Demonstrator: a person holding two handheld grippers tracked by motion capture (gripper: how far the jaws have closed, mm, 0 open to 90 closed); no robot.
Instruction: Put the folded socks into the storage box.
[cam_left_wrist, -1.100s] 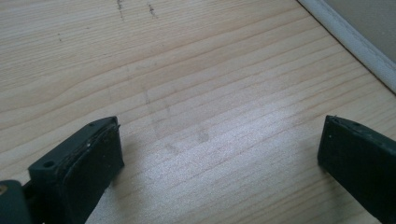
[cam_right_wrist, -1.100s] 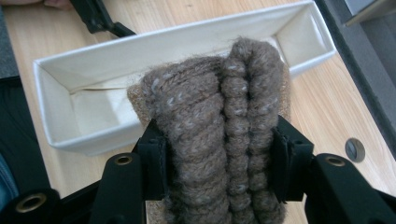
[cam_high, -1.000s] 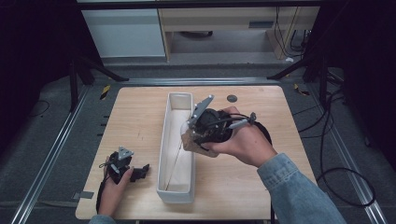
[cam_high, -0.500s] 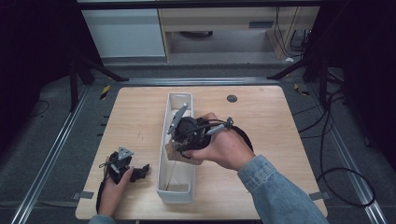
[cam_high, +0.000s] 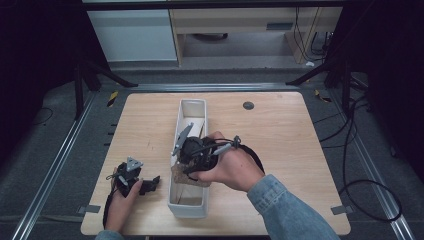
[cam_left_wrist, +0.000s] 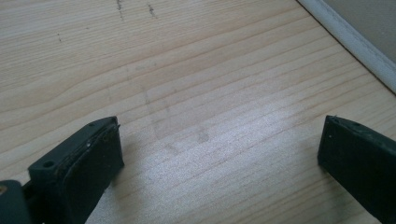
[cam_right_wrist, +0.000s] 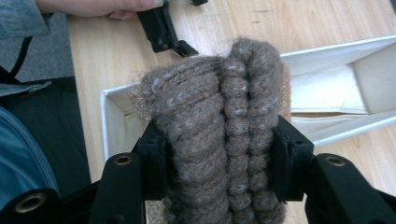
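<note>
1. Right tongs clamp a folded brown knit piece, jaws about half closed on it.
2. Since a second ago that hand has moved toward the person and dropped; the knit now sits over the near end of the white bin, likely about to go in.
3. Left tongs hang wide open and empty over the bench, unmoved.
</note>
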